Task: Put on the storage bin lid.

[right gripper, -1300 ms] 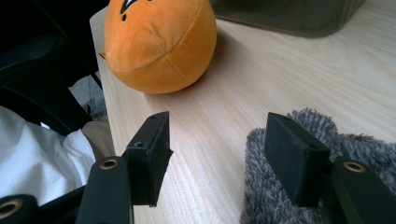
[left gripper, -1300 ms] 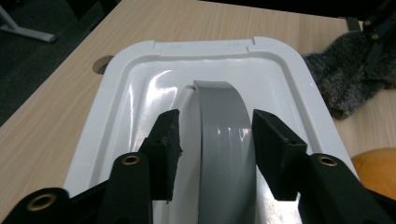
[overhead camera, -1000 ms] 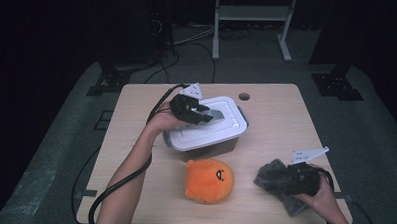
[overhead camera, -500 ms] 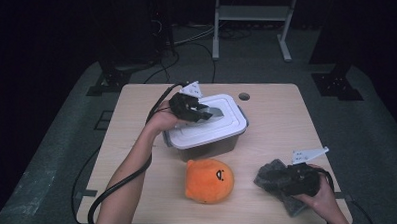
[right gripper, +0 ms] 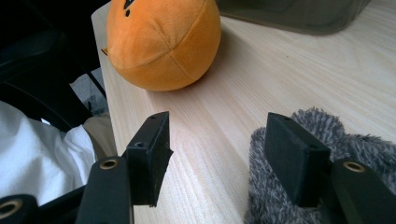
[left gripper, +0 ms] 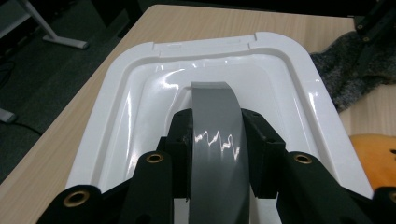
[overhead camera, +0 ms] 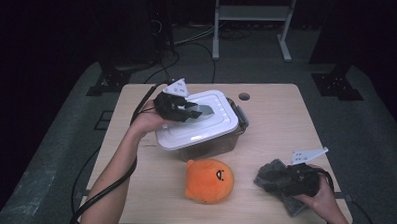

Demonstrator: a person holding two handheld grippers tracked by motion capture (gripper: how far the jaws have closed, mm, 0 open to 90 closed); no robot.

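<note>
1. Where the left tongs (left gripper: 215, 154) meet the white lid (left gripper: 140, 102), their two black jaws are pressed against both sides of its grey handle (left gripper: 215, 121), and they have just been closing on it with that handle between them.
2. Seen from the high view, the lid (overhead camera: 206, 125) sits tilted on the clear storage box (overhead camera: 220, 143), its left side raised off the rim under the left tongs (overhead camera: 186, 109).
3. That box stands on the tabletop (overhead camera: 281, 125) at about the middle, somewhat nearer the far edge and the left edge.
4. Near the front right corner, the right tongs (overhead camera: 277, 177) lie low in the person's right hand (overhead camera: 318, 194).
5. Their jaws stand wide apart with bare wood between them in the right gripper view, gripping nothing (right gripper: 215, 154).
6. One jaw rests against the grey fuzzy cloth (right gripper: 299, 186), which lies by the front right corner.
7. An orange plush toy (overhead camera: 209, 180) sits near the front edge, just in front of the box and apart from the cloth (overhead camera: 269, 172).
</note>
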